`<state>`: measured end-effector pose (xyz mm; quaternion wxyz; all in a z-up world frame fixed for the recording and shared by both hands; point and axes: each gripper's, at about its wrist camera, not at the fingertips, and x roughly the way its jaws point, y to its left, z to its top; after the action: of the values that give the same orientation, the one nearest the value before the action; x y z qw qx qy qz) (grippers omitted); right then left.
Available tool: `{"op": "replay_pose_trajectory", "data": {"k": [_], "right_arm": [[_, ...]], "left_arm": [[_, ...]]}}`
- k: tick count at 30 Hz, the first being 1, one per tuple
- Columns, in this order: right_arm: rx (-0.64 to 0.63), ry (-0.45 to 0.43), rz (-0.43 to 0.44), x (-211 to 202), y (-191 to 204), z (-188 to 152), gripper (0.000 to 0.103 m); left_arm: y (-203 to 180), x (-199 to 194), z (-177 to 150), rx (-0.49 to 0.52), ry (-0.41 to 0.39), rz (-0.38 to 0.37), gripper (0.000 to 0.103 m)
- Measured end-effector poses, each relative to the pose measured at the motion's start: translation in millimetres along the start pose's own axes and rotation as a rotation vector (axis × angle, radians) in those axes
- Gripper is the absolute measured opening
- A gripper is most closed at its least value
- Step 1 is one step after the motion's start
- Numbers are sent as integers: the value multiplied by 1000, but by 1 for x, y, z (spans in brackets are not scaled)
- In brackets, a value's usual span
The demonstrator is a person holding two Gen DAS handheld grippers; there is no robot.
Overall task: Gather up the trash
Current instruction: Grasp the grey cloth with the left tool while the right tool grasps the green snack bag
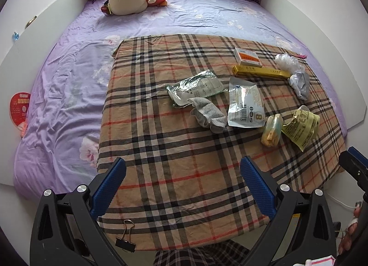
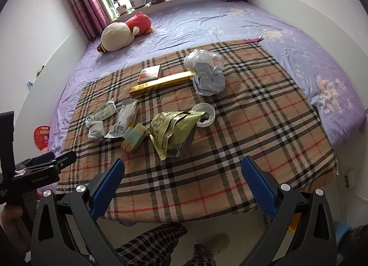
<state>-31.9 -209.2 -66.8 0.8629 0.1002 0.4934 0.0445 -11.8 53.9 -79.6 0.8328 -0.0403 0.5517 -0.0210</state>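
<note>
A small black binder clip (image 1: 125, 240) is sitting nearest, clipped to the plaid cloth (image 1: 184, 185) edge just below the left gripper (image 1: 182, 187), which is hanging wide open and holding nothing. The right gripper (image 2: 182, 187) is gaping equally wide, empty. Ahead of both, a crumpled yellow-green foil wrapper (image 2: 172, 132), grey sock (image 1: 207, 114) and long gold box (image 2: 161, 84) are lying scattered, nothing blocking them.

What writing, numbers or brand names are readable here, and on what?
"GenRobot.AI": side of the left gripper, seen from the right wrist.
"8": silver pouch, beside a barcode.
Yellow-green packet, long gold box, small orange-and-white box, red fan: print too small or blurred.
</note>
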Motion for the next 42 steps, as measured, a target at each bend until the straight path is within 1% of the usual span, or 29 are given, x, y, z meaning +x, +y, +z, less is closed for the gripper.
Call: {"op": "replay_pose_trajectory", "data": {"k": [1, 4, 5, 8, 13, 15, 17, 19, 20, 21, 23, 26, 27, 28, 30, 31, 33, 34, 35, 37, 39, 42], "right_arm": [[15, 11, 14, 6, 0, 1, 100], [63, 43, 41, 26, -3, 8, 93], [79, 53, 49, 32, -4, 11, 93], [120, 84, 50, 52, -7, 17, 89], [177, 110, 82, 69, -10, 24, 87], [189, 116, 99, 75, -10, 26, 84], [205, 130, 122, 82, -9, 28, 77], [216, 127, 130, 84, -9, 30, 75], [220, 127, 135, 85, -9, 32, 71], [222, 127, 136, 86, -9, 33, 68], [221, 126, 134, 87, -9, 35, 63], [205, 124, 126, 88, -8, 38, 62], [187, 117, 115, 88, -6, 38, 62], [172, 111, 114, 87, -4, 38, 61], [151, 107, 116, 90, 2, 40, 58], [143, 104, 126, 89, 4, 40, 50], [135, 105, 141, 88, 4, 39, 47], [132, 105, 147, 89, 4, 39, 42], [131, 105, 160, 88, 4, 38, 40], [128, 105, 164, 87, 5, 39, 37], [126, 101, 159, 84, 5, 38, 36], [137, 96, 156, 77, 0, 34, 35]], "left_arm": [[2, 6, 1, -3, 12, -3, 98], [6, 22, 7, 3, 41, -16, 98], [7, 26, 9, 10, 46, -21, 98], [6, 37, 17, 34, 65, -38, 98], [0, 50, 29, 64, 80, -71, 97], [-3, 55, 34, 66, 87, -83, 95], [-6, 57, 39, 80, 77, -90, 94], [-10, 59, 44, 95, 68, -95, 90], [-11, 60, 46, 102, 62, -91, 88], [-12, 62, 49, 107, 55, -80, 84], [-14, 65, 54, 112, 43, -65, 83], [-18, 68, 57, 133, 27, -38, 80], [-21, 67, 56, 145, 17, -39, 73], [-20, 65, 54, 153, 12, -45, 65], [-21, 61, 51, 164, 9, -57, 56], [-22, 61, 49, 168, 8, -63, 52], [-21, 59, 47, 176, 6, -71, 49], [-20, 59, 48, 182, 8, -74, 46], [-19, 58, 47, 186, 9, -79, 44], [-19, 58, 49, 198, 13, -93, 36], [-17, 58, 49, 200, 16, -113, 34], [-12, 56, 48, 195, 16, -146, 33]]}}
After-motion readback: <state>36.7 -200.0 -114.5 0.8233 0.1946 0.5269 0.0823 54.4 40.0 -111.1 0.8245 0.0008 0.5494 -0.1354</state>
